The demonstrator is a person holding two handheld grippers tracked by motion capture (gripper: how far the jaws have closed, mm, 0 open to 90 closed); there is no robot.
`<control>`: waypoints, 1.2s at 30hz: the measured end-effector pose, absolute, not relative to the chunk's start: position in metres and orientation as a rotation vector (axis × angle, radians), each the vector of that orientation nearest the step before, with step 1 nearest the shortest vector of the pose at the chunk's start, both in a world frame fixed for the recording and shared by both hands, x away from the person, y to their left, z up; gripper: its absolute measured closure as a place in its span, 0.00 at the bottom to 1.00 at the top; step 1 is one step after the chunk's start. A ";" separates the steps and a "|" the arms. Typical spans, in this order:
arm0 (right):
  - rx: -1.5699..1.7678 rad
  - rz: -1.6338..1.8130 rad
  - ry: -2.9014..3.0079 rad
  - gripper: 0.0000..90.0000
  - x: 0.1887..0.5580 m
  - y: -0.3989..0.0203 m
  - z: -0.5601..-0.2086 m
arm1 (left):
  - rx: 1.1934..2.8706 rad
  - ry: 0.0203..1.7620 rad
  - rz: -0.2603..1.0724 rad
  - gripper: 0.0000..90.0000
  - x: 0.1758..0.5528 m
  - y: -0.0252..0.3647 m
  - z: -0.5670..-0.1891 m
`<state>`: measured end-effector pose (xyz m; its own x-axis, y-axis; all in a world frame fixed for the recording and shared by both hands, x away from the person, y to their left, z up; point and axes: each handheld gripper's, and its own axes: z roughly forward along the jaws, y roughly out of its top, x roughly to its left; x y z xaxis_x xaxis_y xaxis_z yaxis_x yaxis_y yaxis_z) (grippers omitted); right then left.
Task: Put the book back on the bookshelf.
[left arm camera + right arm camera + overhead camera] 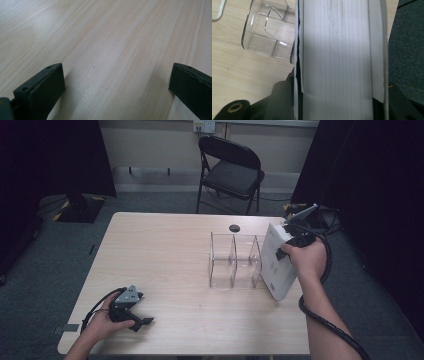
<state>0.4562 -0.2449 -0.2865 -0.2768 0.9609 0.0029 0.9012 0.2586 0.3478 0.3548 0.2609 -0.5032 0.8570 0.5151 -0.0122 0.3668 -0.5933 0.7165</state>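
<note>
Nearest me, front left corner of the table (165, 240): the person's left hand (102, 325) rests on the wood w/ the left gripper (142, 320) lying low on the surface. Its jaws stand wide apart, nothing btwn them, just bare light woodgrain in the left gripper view.

Further in, right side: the right gripper (285, 251) is clamped on a thick white book (279, 262), one jaw on each cover. In the right gripper view you're looking at the page edge (337, 50), covers either side, jaws pressed tight on both. Book is tilted, top leaning away toward the right, lower corner down near the table's right edge, just beside the clear acrylic rack (235, 260). Can't tell if it's touching the rack or the tabletop.

The rack has upright dividers making slots, and every slot I can see has nothing in it.

Just behind the rack there's a small dark round thing (234, 228) on the table. Past the far edge a black folding chair (231, 170) stands on the carpet by the wall.
</note>
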 end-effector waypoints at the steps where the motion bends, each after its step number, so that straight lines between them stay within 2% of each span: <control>1: 1.741 0.419 2.319 0.58 0.457 -0.245 -0.287 | 2.269 0.636 0.252 0.00 0.355 0.261 -0.503; 36: 1.739 0.428 2.287 0.58 0.482 -0.231 -0.299 | 2.265 0.638 0.252 0.00 0.354 0.261 -0.503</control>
<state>0.4820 -0.2315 -0.2995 -0.2652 0.9641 -0.0108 0.8950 0.2503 0.3691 0.3543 0.2608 -0.5034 0.8561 0.5167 -0.0134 0.3674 -0.5902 0.7188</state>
